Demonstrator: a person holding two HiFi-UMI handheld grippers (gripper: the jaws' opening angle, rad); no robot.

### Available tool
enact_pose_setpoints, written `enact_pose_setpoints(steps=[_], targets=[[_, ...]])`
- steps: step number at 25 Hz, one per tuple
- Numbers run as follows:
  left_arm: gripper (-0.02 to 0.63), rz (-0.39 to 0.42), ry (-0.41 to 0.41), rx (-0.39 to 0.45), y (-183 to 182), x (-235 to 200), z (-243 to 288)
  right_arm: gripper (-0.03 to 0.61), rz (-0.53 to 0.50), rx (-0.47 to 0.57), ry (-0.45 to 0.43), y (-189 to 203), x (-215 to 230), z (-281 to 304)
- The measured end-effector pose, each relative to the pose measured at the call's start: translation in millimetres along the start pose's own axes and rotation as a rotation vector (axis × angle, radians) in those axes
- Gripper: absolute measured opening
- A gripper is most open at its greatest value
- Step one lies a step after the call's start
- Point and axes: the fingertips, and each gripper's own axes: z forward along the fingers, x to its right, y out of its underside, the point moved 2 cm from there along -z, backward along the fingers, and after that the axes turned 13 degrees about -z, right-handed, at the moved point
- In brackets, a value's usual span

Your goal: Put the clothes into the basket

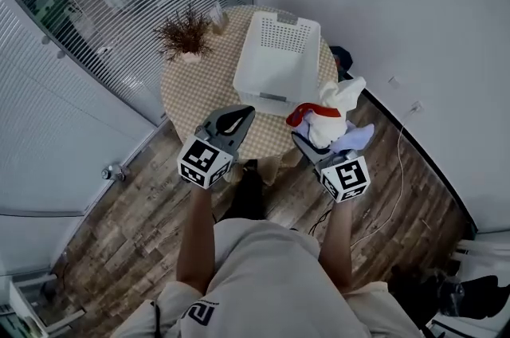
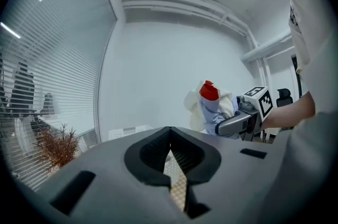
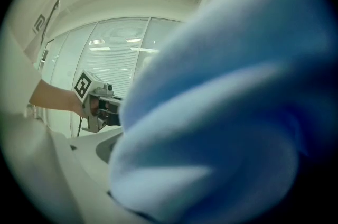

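Observation:
A white slatted basket (image 1: 279, 57) stands empty on the round checked table (image 1: 191, 93). My right gripper (image 1: 312, 143) is shut on a bundle of clothes (image 1: 335, 112), white, red and pale blue, held at the table's right edge just right of the basket's near corner. In the right gripper view the blue cloth (image 3: 227, 112) fills the picture and hides the jaws. The left gripper view shows the same bundle (image 2: 211, 106) raised in the right gripper (image 2: 240, 121). My left gripper (image 1: 233, 121) hovers over the table's near edge, shut and empty, its fingertips (image 2: 170, 138) meeting.
A dried plant in a pot (image 1: 185, 33) stands at the table's far left, beside the basket. A glass wall with blinds (image 1: 96, 17) runs along the left, and a white wall (image 1: 414, 25) along the right. A cable (image 1: 398, 169) lies on the wood floor.

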Motion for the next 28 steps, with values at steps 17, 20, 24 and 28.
enact_pose_setpoints(steps=[17, 20, 24, 28], targets=[[0.011, 0.023, 0.023, 0.016, -64, -101, 86, 0.422, -0.022, 0.001, -0.023, -22, 85, 117], [0.011, 0.02, 0.039, 0.006, -65, -113, 102, 0.422, -0.011, -0.009, -0.015, -17, 95, 131], [0.011, 0.014, 0.054, 0.002, -67, -128, 120, 0.422, -0.003, -0.017, -0.007, -11, 105, 146], [0.011, 0.021, 0.08, -0.007, -66, -139, 137, 0.422, 0.016, -0.035, -0.014, 0, 111, 163]])
